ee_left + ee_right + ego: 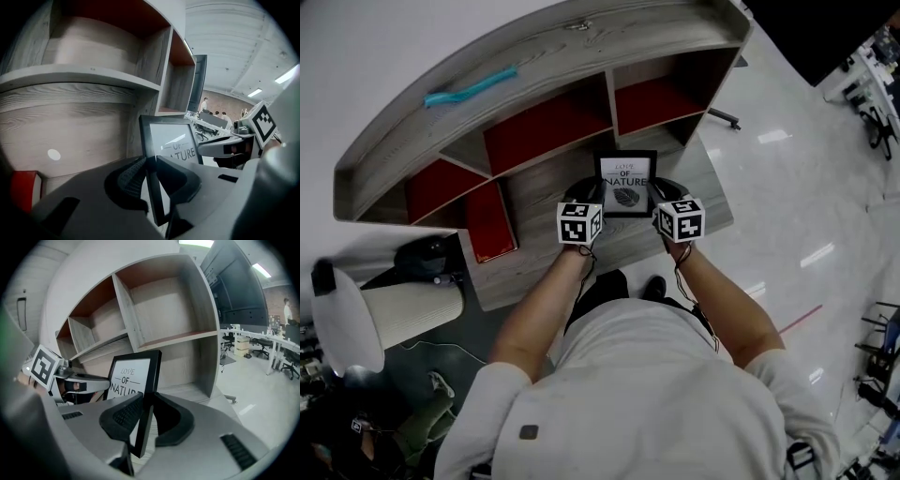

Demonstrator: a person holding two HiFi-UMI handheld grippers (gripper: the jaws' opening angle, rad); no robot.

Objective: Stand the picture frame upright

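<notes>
Firmly pinched at both side edges, the picture frame (pixel 626 185) stood upright between the grippers, its lower edge at the wooden desk top (pixel 539 202). The left gripper (pixel 150 169) clamped its left edge, and the right gripper (pixel 146 411) clamped its right edge. Just beyond both grippers rose a shelf unit (pixel 553 56) with red-backed compartments.

The curved wood-grain shelf unit (pixel 553 47) is pale grey, with red back panels (pixel 546 127) in its compartments and a turquoise strip (pixel 471 86) on its top. In front of it, the black-bordered rectangular picture frame (pixel 626 185) shows a white print with dark lettering and a grey leaf. Beside the frame, two white cubes (pixel 579 223) carry black square patterns.
</notes>
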